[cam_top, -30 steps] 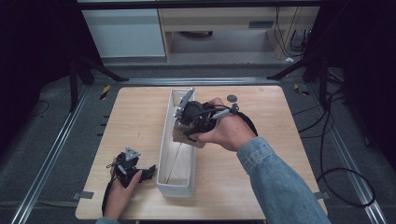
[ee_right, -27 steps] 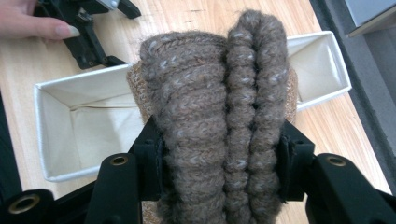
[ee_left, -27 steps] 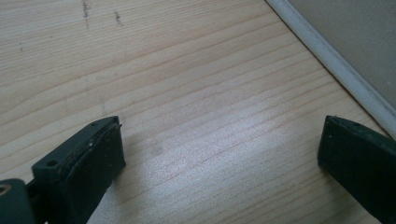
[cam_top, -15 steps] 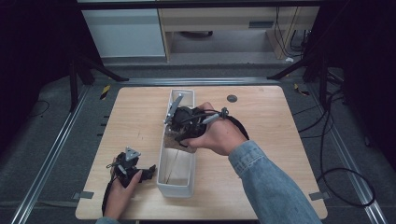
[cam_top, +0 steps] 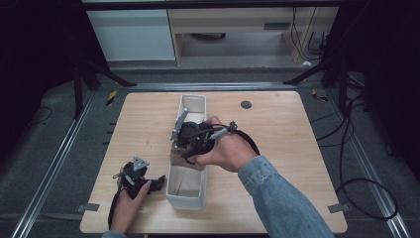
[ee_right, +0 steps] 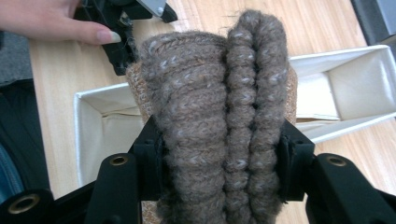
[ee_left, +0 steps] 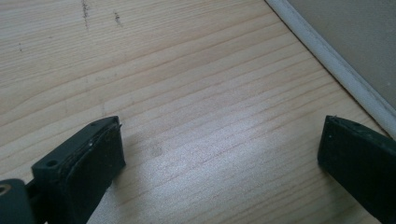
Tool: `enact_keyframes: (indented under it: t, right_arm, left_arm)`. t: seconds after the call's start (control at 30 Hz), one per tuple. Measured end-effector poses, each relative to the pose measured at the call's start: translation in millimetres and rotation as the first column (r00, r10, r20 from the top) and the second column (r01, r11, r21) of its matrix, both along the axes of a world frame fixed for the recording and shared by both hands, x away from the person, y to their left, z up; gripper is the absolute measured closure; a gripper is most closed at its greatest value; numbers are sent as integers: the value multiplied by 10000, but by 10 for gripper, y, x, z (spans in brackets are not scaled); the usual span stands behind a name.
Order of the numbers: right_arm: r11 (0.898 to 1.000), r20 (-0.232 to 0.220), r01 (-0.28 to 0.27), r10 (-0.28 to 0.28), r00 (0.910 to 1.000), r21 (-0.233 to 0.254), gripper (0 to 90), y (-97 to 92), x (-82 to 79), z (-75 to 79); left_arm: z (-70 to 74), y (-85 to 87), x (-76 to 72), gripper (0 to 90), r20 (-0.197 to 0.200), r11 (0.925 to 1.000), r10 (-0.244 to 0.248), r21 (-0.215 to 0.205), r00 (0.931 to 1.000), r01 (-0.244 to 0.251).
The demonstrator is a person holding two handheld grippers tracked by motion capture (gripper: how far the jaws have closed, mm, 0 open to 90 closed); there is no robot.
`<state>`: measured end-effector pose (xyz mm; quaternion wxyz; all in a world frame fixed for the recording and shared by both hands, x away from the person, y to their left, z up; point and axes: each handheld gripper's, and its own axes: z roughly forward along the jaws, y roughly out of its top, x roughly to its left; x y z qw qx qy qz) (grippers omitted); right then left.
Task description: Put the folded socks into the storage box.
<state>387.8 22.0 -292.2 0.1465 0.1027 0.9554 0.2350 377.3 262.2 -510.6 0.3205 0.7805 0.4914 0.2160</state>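
jaws of the right gripper (ee_right: 219, 158) pinch a folded brown knit piece (ee_right: 219, 107), thick ribbed wool flecked with pale fibres, doubled into two rounded rolls. it hangs over the long white fabric bin (cam_top: 188, 191), a soft-walled rectangular trough on the pale wood-grain bench (cam_top: 292, 134); whether it touches the rim is hard to tell. jaws of the left gripper (ee_left: 219, 158) stand spread above bare bench, just beside the bin's near end

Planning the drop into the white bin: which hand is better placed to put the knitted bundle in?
Right. Its tool already clamps the brown knitted bundle over the white bin; the left tool rests open on the table beside it.
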Motion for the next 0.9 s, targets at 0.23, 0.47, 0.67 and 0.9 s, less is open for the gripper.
enact_keyframes:
  t: [0.23,0.47,0.67,0.9]
  right_arm:
    - [9999,7,-97,97,10000,-120,475,21,-22,-25]
    - [9994,-86,-225,223,9997,-260,474,47,-56,-67]
    - [9992,-167,-296,292,9994,-253,475,62,-91,-80]
    - [9998,17,-136,137,9999,-164,474,10,-174,0]
  left_arm:
    - [0,-1,2,0,1,10000,-3,-3,10000,3]
    - [1,0,5,0,-18,10000,-43,13,10000,43]
    - [1,0,5,0,-14,10000,-42,9,10000,42]
    - [1,0,4,0,-17,10000,-50,26,10000,50]
